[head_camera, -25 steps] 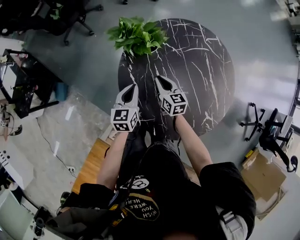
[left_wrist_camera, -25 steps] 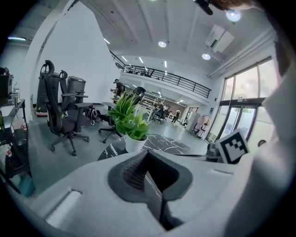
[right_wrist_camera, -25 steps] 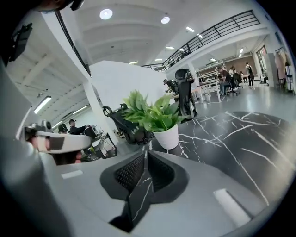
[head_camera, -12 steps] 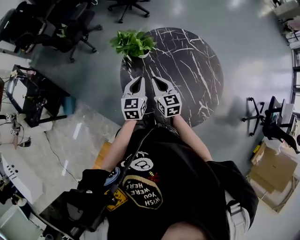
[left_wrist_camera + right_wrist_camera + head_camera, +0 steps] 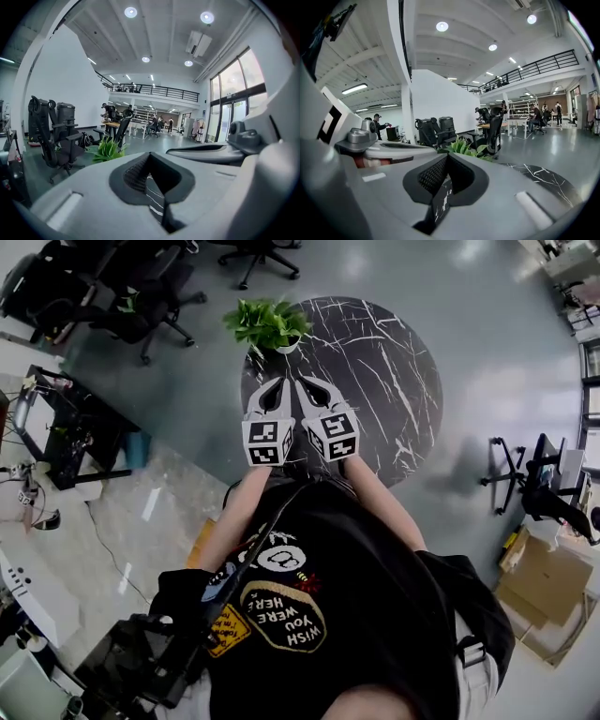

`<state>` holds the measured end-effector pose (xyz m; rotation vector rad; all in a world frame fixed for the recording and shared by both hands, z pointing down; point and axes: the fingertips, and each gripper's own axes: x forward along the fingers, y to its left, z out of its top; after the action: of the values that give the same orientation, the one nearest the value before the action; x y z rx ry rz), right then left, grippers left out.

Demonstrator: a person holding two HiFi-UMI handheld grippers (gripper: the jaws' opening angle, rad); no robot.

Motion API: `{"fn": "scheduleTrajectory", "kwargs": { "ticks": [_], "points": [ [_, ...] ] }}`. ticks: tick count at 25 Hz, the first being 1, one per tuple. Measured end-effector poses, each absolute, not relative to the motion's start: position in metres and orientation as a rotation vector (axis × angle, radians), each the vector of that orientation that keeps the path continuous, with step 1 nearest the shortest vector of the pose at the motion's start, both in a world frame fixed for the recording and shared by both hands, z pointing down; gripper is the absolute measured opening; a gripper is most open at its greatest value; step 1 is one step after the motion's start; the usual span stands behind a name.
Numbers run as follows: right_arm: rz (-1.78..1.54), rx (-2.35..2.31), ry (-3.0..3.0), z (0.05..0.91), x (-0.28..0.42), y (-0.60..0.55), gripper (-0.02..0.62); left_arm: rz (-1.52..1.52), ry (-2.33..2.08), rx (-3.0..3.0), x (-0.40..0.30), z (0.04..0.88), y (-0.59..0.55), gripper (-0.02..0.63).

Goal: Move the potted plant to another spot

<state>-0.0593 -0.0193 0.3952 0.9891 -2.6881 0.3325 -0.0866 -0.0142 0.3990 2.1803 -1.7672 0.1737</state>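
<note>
The potted plant (image 5: pixel 267 322), leafy green in a white pot, stands at the far left edge of the round black marble table (image 5: pixel 394 362). My left gripper (image 5: pixel 278 383) and right gripper (image 5: pixel 305 382) hang side by side in the air on the near side of the table, well short of the plant, both pointing toward it. Both are shut with nothing between the jaws. In the left gripper view the left gripper (image 5: pixel 150 154) points past the plant (image 5: pixel 107 149), which lies left of the tips. From the right gripper (image 5: pixel 448 155), the plant (image 5: pixel 464 147) shows just above the tips.
Black office chairs (image 5: pixel 141 296) stand beyond the table at the left. A dark desk (image 5: pixel 56 418) is at the far left. Another chair (image 5: pixel 548 493) and cardboard boxes (image 5: pixel 539 601) sit at the right. Grey floor surrounds the table.
Both grippers have risen and drawn closer together. The head view has lifted too, so the table and plant look smaller and farther away.
</note>
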Motion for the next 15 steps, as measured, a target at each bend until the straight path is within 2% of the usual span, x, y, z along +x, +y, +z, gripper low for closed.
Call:
{"fn": "scheduleTrajectory", "kwargs": {
  "ticks": [15],
  "points": [
    [0.359, 1.018, -2.674, 0.398, -0.051, -0.016, 0.002, 0.162, -1.753, 2.193, -0.081, 0.395, 0.000, 0.005]
  ]
}}
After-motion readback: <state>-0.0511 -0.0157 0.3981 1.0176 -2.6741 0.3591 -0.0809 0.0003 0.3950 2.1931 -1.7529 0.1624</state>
